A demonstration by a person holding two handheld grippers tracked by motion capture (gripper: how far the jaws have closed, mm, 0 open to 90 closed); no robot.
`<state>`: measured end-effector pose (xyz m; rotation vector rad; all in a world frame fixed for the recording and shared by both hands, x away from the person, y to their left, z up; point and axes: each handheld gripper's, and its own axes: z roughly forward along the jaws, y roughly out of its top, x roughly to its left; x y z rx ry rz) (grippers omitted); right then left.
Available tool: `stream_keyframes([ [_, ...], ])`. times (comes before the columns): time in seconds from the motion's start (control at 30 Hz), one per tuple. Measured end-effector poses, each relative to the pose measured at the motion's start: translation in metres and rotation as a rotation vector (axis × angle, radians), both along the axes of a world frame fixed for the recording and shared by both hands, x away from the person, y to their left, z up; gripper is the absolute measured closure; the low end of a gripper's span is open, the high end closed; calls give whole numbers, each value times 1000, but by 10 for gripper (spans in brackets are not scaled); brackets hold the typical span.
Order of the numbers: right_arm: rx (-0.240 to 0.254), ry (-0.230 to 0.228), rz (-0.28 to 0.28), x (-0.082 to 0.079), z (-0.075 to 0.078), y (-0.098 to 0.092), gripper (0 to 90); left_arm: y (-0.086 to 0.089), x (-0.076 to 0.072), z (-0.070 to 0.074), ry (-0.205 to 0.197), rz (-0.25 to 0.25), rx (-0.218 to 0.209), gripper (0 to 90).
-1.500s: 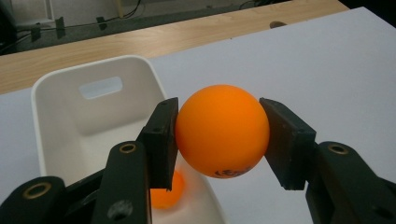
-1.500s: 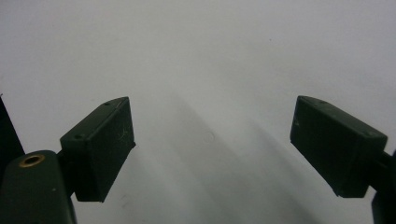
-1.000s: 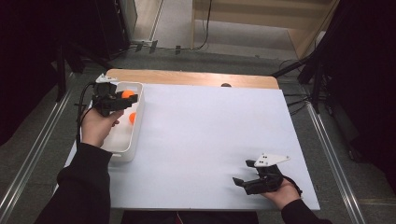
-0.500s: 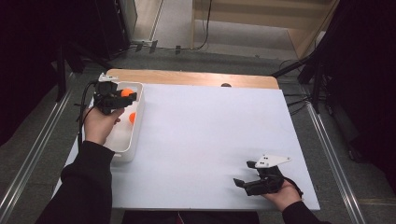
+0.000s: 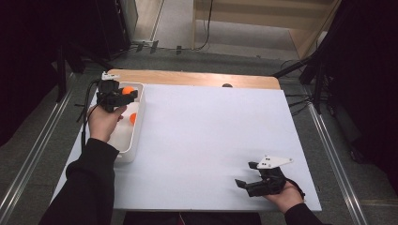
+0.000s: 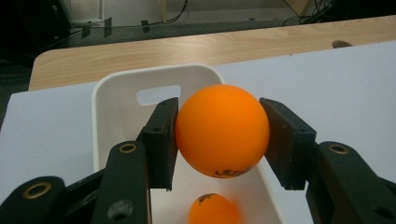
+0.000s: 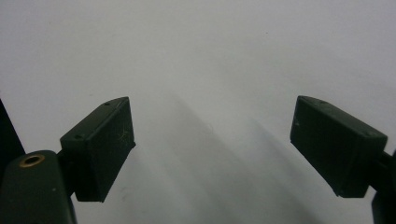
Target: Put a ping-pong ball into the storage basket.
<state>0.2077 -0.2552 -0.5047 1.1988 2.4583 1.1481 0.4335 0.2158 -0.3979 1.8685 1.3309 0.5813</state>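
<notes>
Slippage is the risk: left gripper [image 6: 219,140] pinches an orange ball [image 6: 222,129] above the white bin [image 5: 139,101] at ten o'clock; smooth round sides could squirt free; right gripper [image 5: 256,180] rests wide open, empty, at five o'clock.

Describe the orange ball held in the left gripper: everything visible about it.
The orange ball is smooth, matte and round, like a table-tennis ball, with dark print near its underside. The left gripper clamps it, pads pressing both sides. It hangs above the white bin, clear of its floor, where a second orange ball lies.
</notes>
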Motion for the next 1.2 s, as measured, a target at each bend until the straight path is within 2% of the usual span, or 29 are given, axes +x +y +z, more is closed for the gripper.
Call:
stream_keyframes([
  [0.3,-1,5,-3,0,0,-1,122,-1,9,-7,-19,16,7,498],
  [0.47,-1,5,-6,0,0,-1,122,1,13,-11,-7,28,0,498],
  [0.97,-1,6,-4,0,0,-1,122,1,17,-16,-2,42,24,497],
  [1.17,-2,6,-3,0,0,-1,122,2,17,-15,-4,43,14,497],
  [1.2,-2,6,-3,0,0,-1,122,2,17,-15,-5,44,13,475],
])
